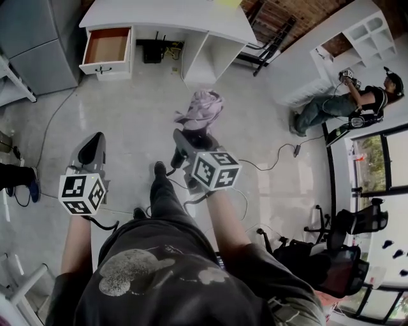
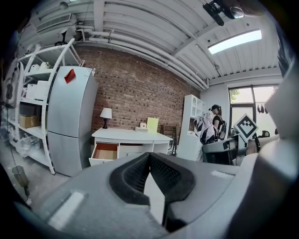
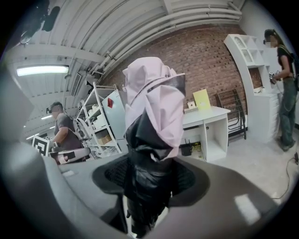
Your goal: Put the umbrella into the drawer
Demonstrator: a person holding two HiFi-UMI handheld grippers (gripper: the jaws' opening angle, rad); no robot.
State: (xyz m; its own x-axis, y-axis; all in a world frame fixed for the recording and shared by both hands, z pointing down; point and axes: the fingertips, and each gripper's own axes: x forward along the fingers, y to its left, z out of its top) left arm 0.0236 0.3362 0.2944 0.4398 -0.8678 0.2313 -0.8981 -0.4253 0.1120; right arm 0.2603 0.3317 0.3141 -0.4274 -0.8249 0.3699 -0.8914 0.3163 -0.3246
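Observation:
A folded umbrella with pale pink cloth and a black lower part stands up from my right gripper, which is shut on it. In the right gripper view the umbrella fills the middle, and the black part sits clamped in the right gripper. My left gripper hangs to the left over the floor, shut and holding nothing; in its own view the left gripper has its pads meeting at the tips. The open drawer shows a brown inside at the left end of the white desk, well ahead of both grippers.
A grey fridge stands left of the desk. At the right a person works by a white shelf unit. Cables lie on the floor, and black office chairs stand at the lower right.

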